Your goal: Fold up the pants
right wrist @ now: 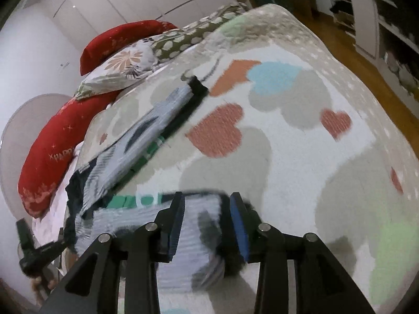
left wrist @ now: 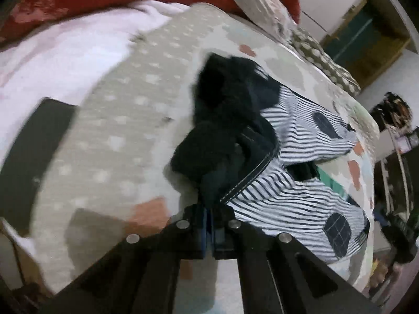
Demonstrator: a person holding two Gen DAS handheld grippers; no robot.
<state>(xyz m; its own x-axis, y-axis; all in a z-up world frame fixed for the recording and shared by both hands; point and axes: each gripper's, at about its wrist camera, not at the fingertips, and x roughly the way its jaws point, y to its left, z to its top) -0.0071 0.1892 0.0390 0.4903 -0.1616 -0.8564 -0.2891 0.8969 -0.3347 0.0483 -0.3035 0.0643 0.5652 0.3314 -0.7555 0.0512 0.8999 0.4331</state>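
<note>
Heart-print bedspread (right wrist: 301, 157) under striped pants (left wrist: 301, 188): left gripper (left wrist: 209, 225) clamped on waistband, right gripper (right wrist: 207, 225) parted astride leg cuff; pinch both layers, lift evenly.

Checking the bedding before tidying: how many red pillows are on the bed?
2: one red pillow lies along the bed's near-left edge, another red pillow farther back beside the floral one. More may be hidden.

Your left gripper (left wrist: 209, 225) hides its own pinch point: dark waistband fabric bunches over the pads, so what's caught there you can't read. In the right wrist view the pants (right wrist: 146, 141) smear with blur, stripes lost, and the leg end under your right gripper (right wrist: 207, 225) runs off behind the fingers.
</note>
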